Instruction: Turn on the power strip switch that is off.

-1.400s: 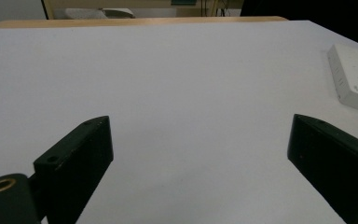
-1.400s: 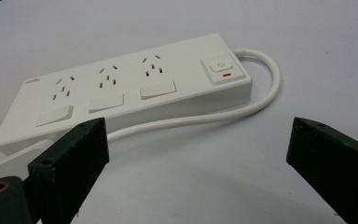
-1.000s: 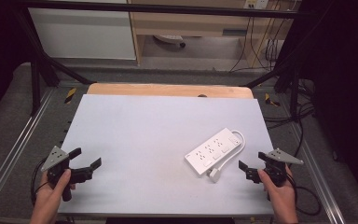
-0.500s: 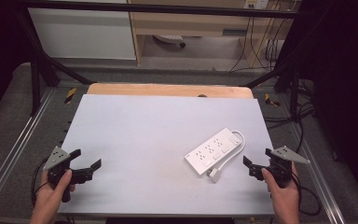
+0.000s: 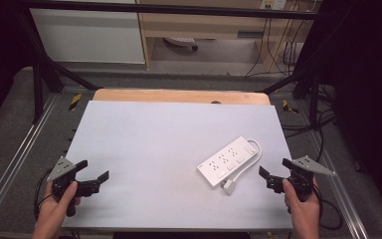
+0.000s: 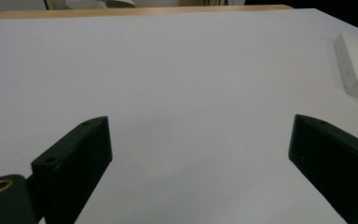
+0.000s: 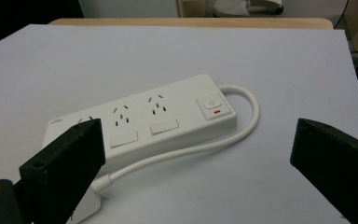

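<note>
My right gripper [image 5: 274, 174] and left gripper [image 5: 90, 175] stood open, holding nothing, the power strip [image 5: 228, 160] just ahead of the right; approach stage, I judged, next needing closer reach.

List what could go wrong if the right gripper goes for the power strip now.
The cord loops round the strip's end and runs along its near side, so the open right gripper could snag or pinch it instead of the power strip. The strip lies loose on the smooth table; a one-sided push might just slide it.
</note>
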